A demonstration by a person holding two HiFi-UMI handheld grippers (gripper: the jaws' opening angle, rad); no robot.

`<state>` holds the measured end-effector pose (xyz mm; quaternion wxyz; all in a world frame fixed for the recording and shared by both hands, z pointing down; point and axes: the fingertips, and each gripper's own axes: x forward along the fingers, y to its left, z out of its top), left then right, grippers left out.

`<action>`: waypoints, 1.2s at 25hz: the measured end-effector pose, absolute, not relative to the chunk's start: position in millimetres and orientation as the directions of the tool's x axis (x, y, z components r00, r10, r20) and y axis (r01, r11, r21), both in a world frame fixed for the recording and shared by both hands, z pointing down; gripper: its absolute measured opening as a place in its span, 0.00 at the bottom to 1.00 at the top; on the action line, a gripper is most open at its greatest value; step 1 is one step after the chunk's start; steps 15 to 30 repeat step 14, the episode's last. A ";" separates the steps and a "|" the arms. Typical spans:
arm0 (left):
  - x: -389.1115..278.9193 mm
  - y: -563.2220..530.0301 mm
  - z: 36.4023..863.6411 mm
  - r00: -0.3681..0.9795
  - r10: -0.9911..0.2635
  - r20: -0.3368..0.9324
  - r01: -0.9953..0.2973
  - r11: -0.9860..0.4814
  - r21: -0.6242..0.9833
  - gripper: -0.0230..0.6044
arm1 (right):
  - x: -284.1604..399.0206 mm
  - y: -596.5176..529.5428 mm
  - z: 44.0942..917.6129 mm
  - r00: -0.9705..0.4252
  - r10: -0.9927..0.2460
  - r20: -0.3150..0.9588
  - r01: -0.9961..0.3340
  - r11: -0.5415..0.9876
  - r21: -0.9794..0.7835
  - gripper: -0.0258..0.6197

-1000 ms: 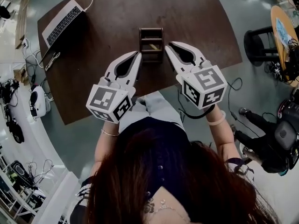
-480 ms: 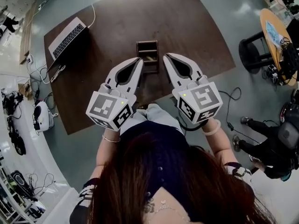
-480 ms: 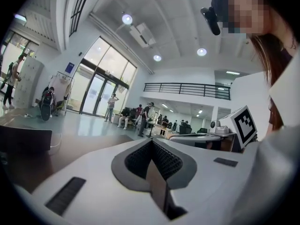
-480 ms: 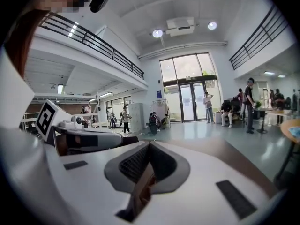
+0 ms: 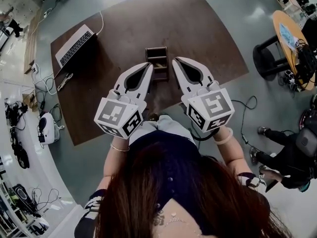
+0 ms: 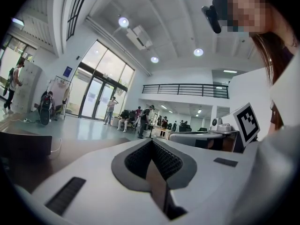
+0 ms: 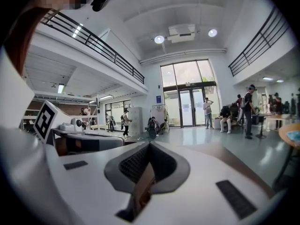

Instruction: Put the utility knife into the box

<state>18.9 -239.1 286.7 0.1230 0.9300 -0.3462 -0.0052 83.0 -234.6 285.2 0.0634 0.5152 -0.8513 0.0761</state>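
Note:
A small dark wooden box (image 5: 157, 62) with open compartments stands on the brown table (image 5: 198, 33); something pale lies in its middle compartment, too small to identify. I cannot make out the utility knife for certain. My left gripper (image 5: 148, 65) hovers just left of the box and my right gripper (image 5: 174, 62) just right of it, both raised and pointing away from me. In the left gripper view the left gripper (image 6: 151, 142) is shut and empty. The right gripper (image 7: 149, 146) is likewise shut and empty. Both gripper views look across a hall, not at the table.
An open laptop (image 5: 74, 44) sits at the table's far left corner with a cable running off it. A black stool (image 5: 270, 58) and a round table (image 5: 291, 33) stand to the right. Cables and gear lie on the floor at left. A person (image 5: 292, 155) crouches at lower right.
Both grippers stay shut and side by side. The head view has drifted, so the box and table sit slightly differently in frame; the grippers' tips now flank the box's near end.

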 end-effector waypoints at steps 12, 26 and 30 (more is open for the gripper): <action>11.9 -240.9 291.4 0.734 -0.673 0.091 -0.674 -0.707 0.213 0.04 | 78.1 -235.8 287.6 -0.462 -0.867 0.185 -0.886 0.462 -0.046 0.06; 11.2 -242.1 291.7 0.734 -0.673 0.091 -0.674 -0.707 0.213 0.04 | 76.5 -237.3 287.7 -0.463 -0.867 0.184 -0.885 0.463 -0.045 0.06; 11.2 -242.1 291.7 0.734 -0.673 0.091 -0.674 -0.707 0.213 0.04 | 76.5 -237.3 287.7 -0.463 -0.867 0.184 -0.885 0.463 -0.045 0.06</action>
